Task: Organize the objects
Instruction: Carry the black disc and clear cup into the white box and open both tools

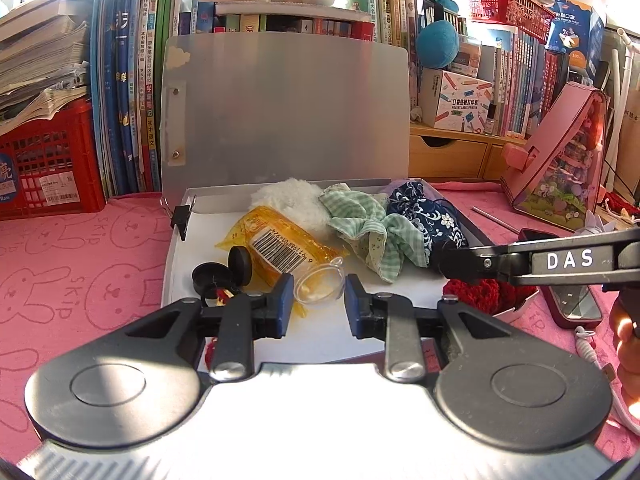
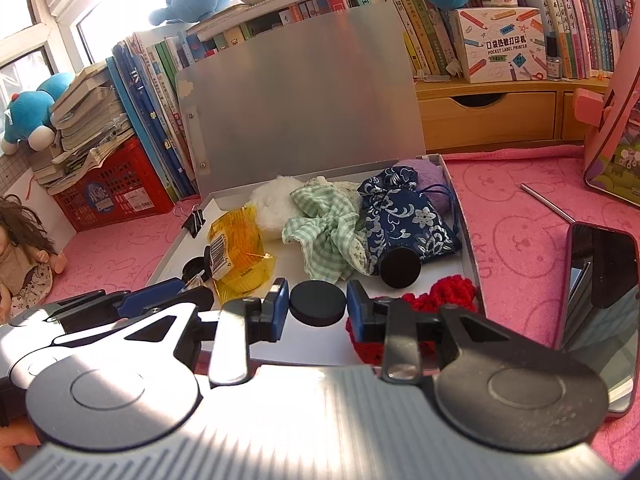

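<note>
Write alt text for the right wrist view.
The right gripper is shut on a black round lid above an open white box on a pink cloth. In the box lie a yellow packet, green checked fabric, a blue floral pouch and red crochet.

The right gripper [image 2: 317,307] holds a black round lid [image 2: 318,303] between its blue pads, low over the near edge of an open grey box [image 2: 468,216]. A second black disc [image 2: 400,268] leans against a navy floral pouch [image 2: 404,216]. Beside the pouch lie a green checked cloth [image 2: 324,232], a white fluffy ball [image 2: 272,204] and a yellow packet [image 2: 238,248]. Red crochet [image 2: 444,292] sits at the box's near right corner. A phone [image 2: 600,312] lies on the pink cloth [image 2: 516,216].
</note>
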A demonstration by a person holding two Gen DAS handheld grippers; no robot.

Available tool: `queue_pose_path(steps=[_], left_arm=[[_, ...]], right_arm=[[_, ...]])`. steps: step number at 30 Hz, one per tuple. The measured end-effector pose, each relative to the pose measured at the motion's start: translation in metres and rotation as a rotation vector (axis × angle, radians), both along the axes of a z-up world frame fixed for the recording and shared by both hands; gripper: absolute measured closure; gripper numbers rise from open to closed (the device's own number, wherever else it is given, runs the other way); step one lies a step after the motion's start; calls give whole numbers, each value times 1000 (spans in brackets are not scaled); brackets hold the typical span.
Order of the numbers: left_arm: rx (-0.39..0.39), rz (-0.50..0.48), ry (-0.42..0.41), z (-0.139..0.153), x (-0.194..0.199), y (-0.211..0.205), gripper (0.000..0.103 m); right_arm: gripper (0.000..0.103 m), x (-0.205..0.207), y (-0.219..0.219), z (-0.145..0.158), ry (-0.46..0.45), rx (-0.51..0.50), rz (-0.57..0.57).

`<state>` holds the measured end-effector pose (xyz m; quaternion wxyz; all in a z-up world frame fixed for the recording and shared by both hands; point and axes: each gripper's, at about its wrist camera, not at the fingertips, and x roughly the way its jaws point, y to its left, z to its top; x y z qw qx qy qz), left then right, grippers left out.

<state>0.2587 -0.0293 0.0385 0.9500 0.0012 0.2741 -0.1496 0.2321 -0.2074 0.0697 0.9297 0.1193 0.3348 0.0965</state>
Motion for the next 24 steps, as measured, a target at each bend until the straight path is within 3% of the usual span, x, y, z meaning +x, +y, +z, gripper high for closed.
queue_pose_path(steps=[13, 24], left_arm=[[63, 27, 26, -17, 16, 2, 71], [67, 70, 56, -21, 34, 8, 71]], right_arm=[[67, 11, 8, -9, 11, -25, 6], [67, 25, 10, -15, 31, -39, 1]])
